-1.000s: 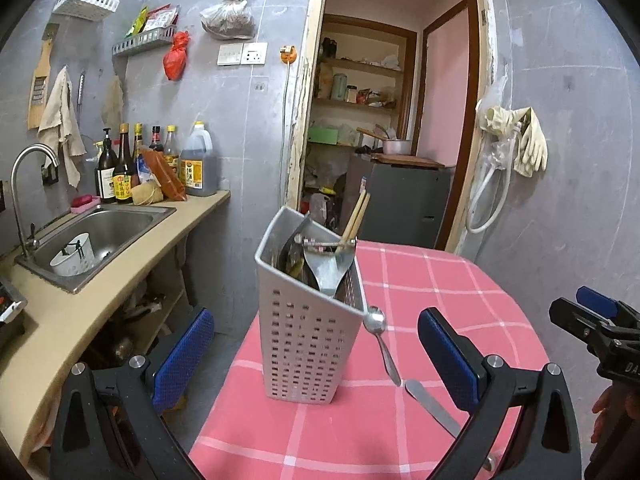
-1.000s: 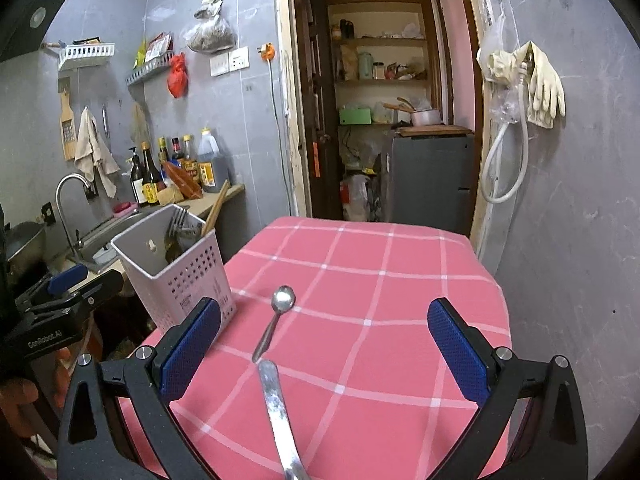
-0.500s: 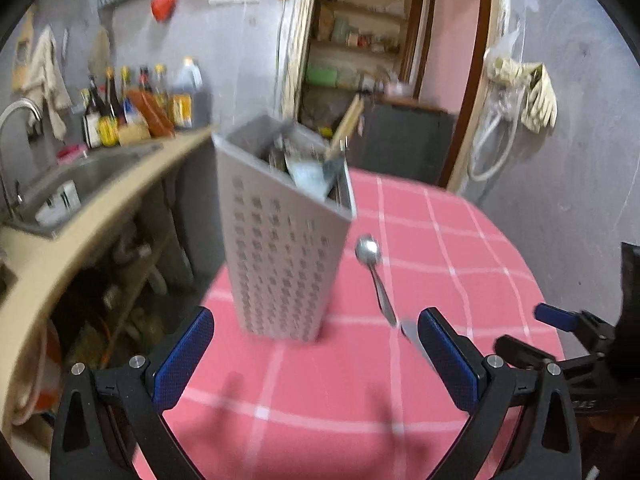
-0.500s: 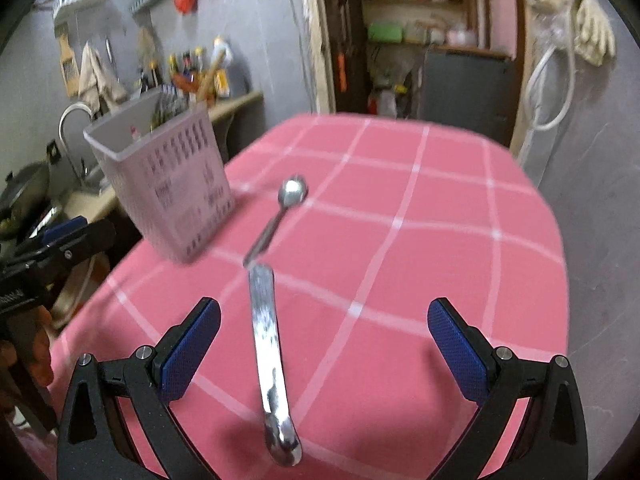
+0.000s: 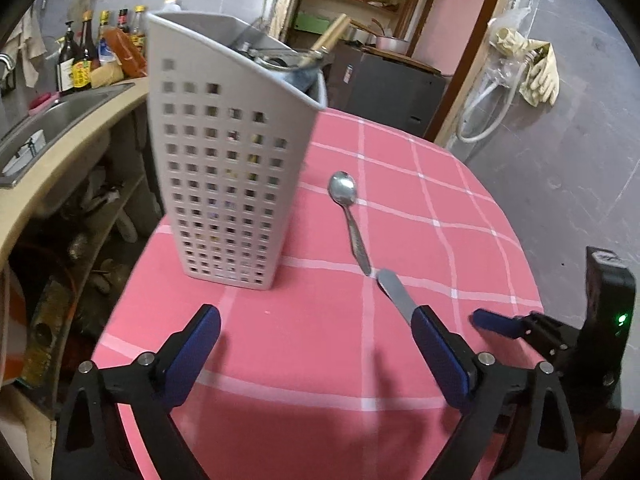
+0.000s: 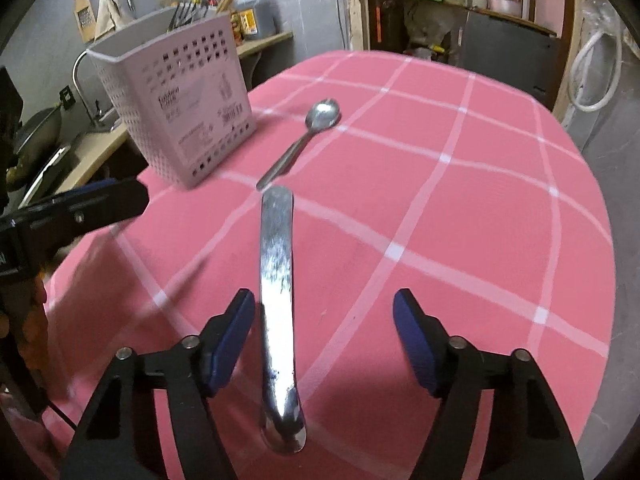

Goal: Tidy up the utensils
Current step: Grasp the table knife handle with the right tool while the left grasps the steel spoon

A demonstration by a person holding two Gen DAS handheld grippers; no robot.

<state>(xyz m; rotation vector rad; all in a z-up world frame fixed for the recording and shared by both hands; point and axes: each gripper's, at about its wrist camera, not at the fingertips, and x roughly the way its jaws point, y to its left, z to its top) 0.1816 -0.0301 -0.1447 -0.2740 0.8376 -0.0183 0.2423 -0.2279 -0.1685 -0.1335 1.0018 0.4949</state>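
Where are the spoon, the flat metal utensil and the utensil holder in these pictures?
spoon (image 6: 322, 113): right wrist view, on its bowl.
flat metal utensil (image 6: 276, 264): right wrist view, on the middle of its length.
utensil holder (image 5: 224, 184): left wrist view, on its perforated front wall.

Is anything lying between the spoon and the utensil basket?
No. In the right wrist view only bare pink tablecloth separates the spoon from the basket.

Two wrist views, low over the pink checked tablecloth (image 5: 460, 216)

Both face forward, sharing the grey perforated plastic utensil holder (image 5: 224, 168) (image 6: 180, 108) ahead-left.
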